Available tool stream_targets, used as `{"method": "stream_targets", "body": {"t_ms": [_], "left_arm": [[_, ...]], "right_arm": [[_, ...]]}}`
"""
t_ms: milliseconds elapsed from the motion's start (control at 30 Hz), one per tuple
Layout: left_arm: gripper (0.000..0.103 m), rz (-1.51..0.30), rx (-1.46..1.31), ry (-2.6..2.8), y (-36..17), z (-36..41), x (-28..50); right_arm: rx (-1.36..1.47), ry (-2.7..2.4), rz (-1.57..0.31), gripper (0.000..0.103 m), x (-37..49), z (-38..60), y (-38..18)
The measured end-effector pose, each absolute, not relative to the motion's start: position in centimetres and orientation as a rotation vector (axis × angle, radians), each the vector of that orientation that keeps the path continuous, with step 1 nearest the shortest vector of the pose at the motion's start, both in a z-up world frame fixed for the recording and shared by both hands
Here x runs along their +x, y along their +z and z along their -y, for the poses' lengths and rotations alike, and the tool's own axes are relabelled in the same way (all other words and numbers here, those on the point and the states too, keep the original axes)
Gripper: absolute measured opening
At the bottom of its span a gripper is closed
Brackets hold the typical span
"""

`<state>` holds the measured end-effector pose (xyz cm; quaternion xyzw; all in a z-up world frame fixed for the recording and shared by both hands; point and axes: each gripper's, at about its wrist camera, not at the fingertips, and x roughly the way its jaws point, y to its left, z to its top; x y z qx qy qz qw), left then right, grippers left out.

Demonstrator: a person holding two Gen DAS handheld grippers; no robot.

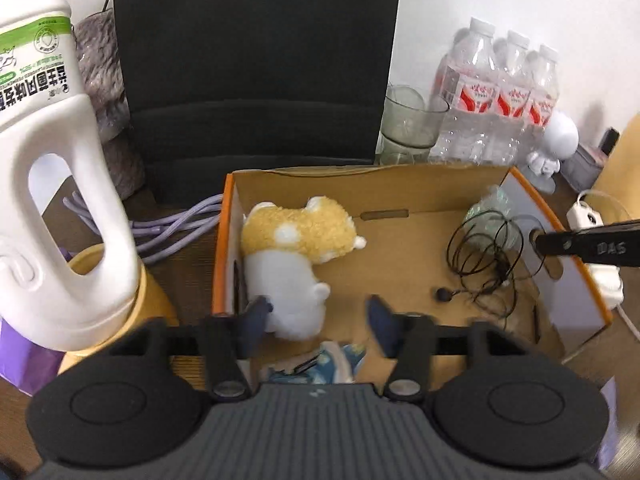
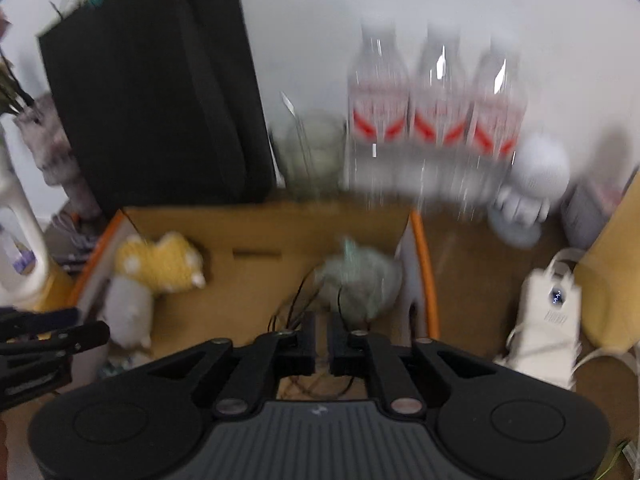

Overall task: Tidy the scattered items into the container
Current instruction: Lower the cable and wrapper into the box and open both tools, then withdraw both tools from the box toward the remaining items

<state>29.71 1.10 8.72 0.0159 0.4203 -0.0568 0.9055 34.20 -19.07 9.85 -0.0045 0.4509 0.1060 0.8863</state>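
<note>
One plush toy (image 1: 296, 256); three bottles (image 1: 500, 96)

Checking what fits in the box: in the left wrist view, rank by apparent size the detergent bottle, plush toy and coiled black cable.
1. Detergent bottle, though nearness inflates it.
2. Plush toy.
3. Coiled black cable.

Open cardboard box with orange rim (image 1: 224, 240) on the counter (image 1: 180, 272). Inside: yellow-and-white plush toy (image 1: 296, 248) at left wall; coiled black thin cable (image 1: 484, 256) at right, before a pale green crumpled bag (image 1: 488, 216). Behind box: black upright bag (image 1: 256, 60), clear plastic water bottles (image 1: 500, 92). Left of box: white handled detergent jug (image 1: 52, 184).
</note>
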Motion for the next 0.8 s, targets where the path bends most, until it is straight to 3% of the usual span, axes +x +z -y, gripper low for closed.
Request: {"method": "stream_targets", "body": {"t_ms": [67,267,400,700,800], "left_arm": [[0.087,-0.873,0.016,-0.134,8.8,-1.9,29.5],[0.1,-0.982,0.021,-0.129,7.9,-2.2,30.8],[0.1,-1.006,0.038,-0.102,7.2,-1.7,31.0],[0.101,-0.942,-0.007,-0.092,8.9,-1.1,29.9],[0.101,-1.017,-0.039,-0.118,7.5,-0.1,30.2]], "right_arm": [[0.013,0.223,-0.997,0.029,34.5,19.4,8.3],[0.026,0.228,-1.093,0.053,34.4,19.5,6.2],[0.023,0.25,-1.153,0.073,34.4,19.3,6.2],[0.02,0.221,-1.23,0.077,33.9,19.6,5.5],[-0.005,0.218,-1.242,0.08,33.7,19.4,5.5]]}}
